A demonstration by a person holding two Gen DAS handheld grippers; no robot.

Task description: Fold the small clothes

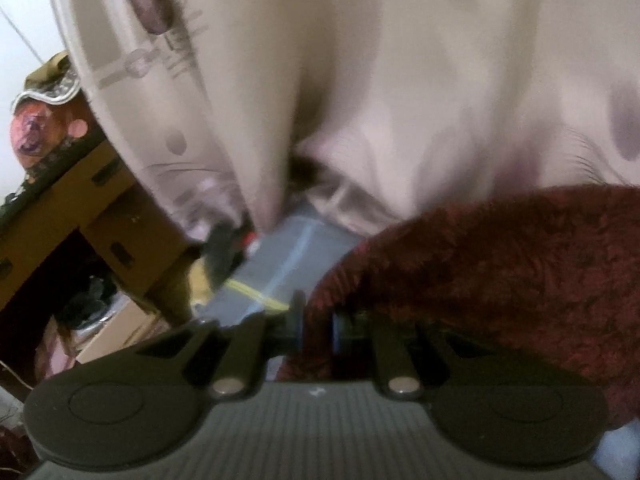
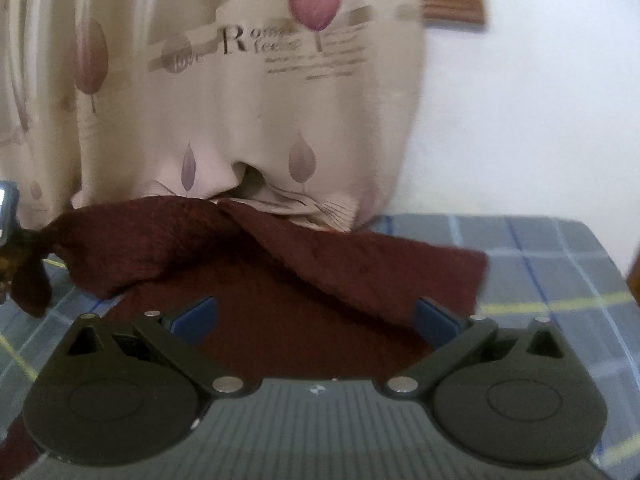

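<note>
A dark red cloth (image 2: 320,280) lies on the blue checked table cover (image 2: 540,264), its left side lifted into a fold. My left gripper (image 1: 318,326) is shut on the edge of the dark red cloth (image 1: 500,280) and holds it up; it shows at the far left of the right wrist view (image 2: 16,240), pinching the cloth's corner. My right gripper (image 2: 316,320) is open, its blue pads (image 2: 196,316) spread low over the flat part of the cloth, holding nothing.
A beige printed curtain (image 2: 240,100) hangs right behind the table, also filling the left wrist view (image 1: 360,80). Cardboard boxes (image 1: 104,216) and clutter stand to the left. A white wall (image 2: 540,120) is at the right.
</note>
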